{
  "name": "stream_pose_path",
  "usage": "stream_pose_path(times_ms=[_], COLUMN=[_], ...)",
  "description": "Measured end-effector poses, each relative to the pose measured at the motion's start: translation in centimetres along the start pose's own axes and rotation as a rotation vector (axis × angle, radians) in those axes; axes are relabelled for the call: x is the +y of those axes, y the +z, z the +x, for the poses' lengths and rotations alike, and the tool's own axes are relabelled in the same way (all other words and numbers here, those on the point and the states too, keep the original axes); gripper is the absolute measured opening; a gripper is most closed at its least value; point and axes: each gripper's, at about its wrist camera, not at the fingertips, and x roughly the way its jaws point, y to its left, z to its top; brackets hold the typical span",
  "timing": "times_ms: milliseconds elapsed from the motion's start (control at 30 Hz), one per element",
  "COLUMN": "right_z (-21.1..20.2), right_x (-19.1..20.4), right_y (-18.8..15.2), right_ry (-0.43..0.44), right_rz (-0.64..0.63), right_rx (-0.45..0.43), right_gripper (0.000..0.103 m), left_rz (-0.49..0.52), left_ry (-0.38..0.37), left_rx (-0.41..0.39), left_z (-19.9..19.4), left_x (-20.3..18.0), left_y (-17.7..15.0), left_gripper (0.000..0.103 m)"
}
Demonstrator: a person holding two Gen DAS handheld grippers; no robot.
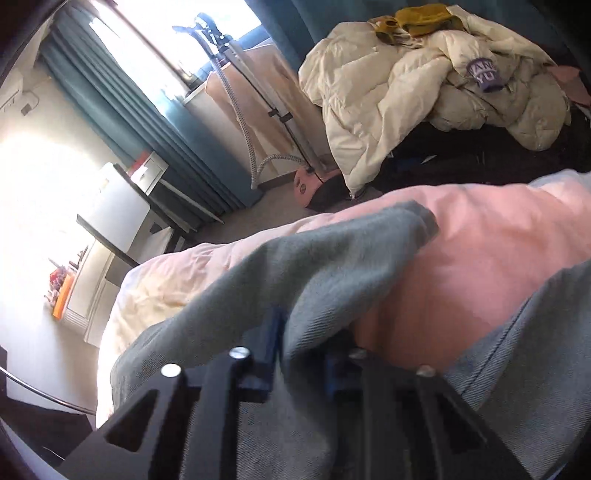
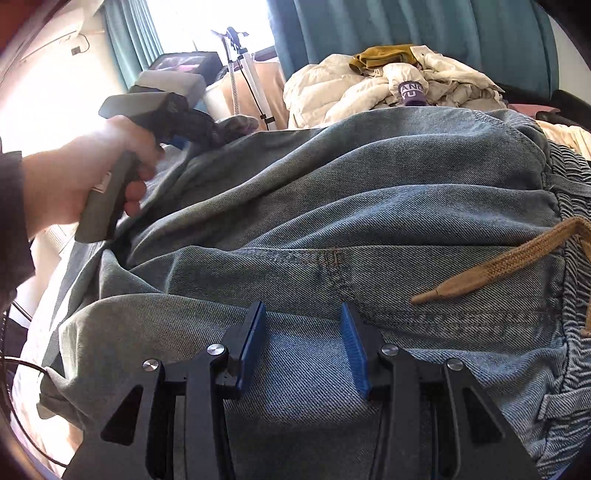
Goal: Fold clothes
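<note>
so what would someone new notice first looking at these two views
Most likely the faded blue jeans spread across the whole foreground, a tan drawstring lying near the waistband on the right. Next, the left gripper, jaws pinched on a raised fold of the denim over the pink bedding, while the right gripper sits open above the fabric. Behind, a heap of cream quilted clothing is piled before teal curtains.

I saw a bed [image 1: 498, 229] with pale pink bedding. Faded denim jeans [image 2: 369, 206] lay spread directly on it.
</note>
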Motion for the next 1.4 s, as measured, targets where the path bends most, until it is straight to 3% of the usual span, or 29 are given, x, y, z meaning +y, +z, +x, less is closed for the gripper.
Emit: stream_pose_path(times_ms=[200, 400, 567, 667, 1000, 1233, 1400], right_z=[-0.4, -1.3, -2.8, -3.6, -3.4, -2.9, -2.2], right_x=[-0.1, 0.4, 1.1, 1.7, 2.1, 2.6, 3.0], right_y=[0.4, 0.6, 0.6, 0.5, -0.1, -0.5, -1.0], right_ry=[0.007, 0.001, -0.007, -0.009, -0.014, -0.036, -0.058], right_rz=[0.012, -0.002, -0.028, -0.048, -0.093, -0.121, -0.138], right_rx=[0.006, 0.010, 0.010, 0.000, 0.014, 0.015, 0.021], right_gripper=[0.042, 0.041, 0.041, 0.041, 0.041, 0.041, 0.041], left_rz=[-0.121, -0.374, -0.560, -0.663, -1.015, -1.269, -1.413], left_ry=[-0.004, -0.016, 0.029, 0.049, 0.095, -0.023, -0.167], left_rx=[-0.071, -0.149, -0.226, -0.249, -0.153, -0.086, -0.054], left_z=[-4.1, -10.7, -14.7, -15.1, -9.1, -1.3, 2.4], left_x=[7.6, 18.6, 27.7, 32.5, 46.3, 50.4, 50.7], left_y=[-1.0, -4.6, -10.0, -14.6, -32.9, -44.9, -51.5], left_gripper=[0.007, 0.006, 0.006, 0.006, 0.006, 0.006, 0.005])
